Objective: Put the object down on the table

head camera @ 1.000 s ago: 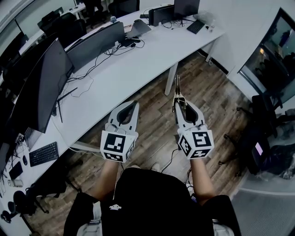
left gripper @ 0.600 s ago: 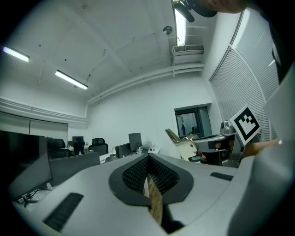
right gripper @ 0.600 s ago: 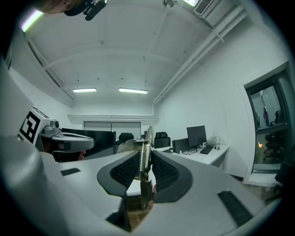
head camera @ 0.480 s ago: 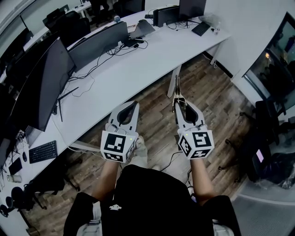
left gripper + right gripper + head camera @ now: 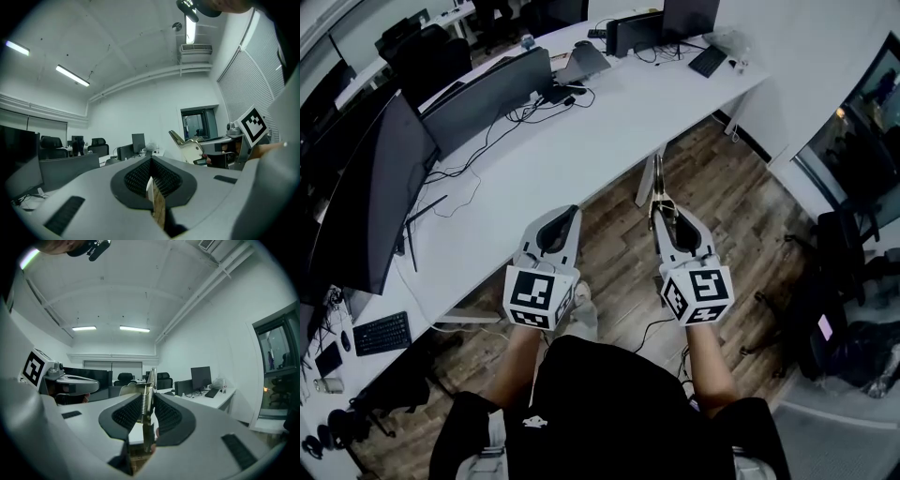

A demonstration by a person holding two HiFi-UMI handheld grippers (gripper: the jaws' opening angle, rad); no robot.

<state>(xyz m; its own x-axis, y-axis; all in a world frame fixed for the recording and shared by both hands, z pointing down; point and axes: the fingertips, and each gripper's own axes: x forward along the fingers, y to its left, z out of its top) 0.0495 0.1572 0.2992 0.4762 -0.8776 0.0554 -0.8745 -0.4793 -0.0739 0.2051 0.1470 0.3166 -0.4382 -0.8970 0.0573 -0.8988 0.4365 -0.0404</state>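
Right tongs [image 5: 661, 208] are clamped on a thin metal tool [image 5: 149, 380] with a spring along it. It stands edge-on between the pads and pokes out past the tips. Left tongs [image 5: 572, 211] are closed tip to tip with nothing between them. Both point level and side by side over the wood floor [image 5: 619, 253]. They look short of the tabletop's [image 5: 581, 141] near edge, so the tool is in the air and not yet set down.

To do this step well, I would carry the tool forward until the bare white stretch straight ahead is under it. Then I would lower it until its long side rests on the surface, and only then ease the pads apart. It is a narrow piece (likely to tip or slide if let go from above). The empty left tongs should stay out of the way.

That tabletop is a long white run crossing the head view on a slant. The stretch nearest the tongs is bare. Loose black cables [image 5: 459, 173] lie further left, with a large dark monitor [image 5: 366, 206] and a keyboard [image 5: 382, 333] at that end. A second monitor [image 5: 487, 94] stands further back. Another screen [image 5: 680, 14] and a small keyboard [image 5: 703, 56] sit at the far end, with office chairs [image 5: 427, 52] behind. Dark glass [image 5: 862, 122] closes the right side.
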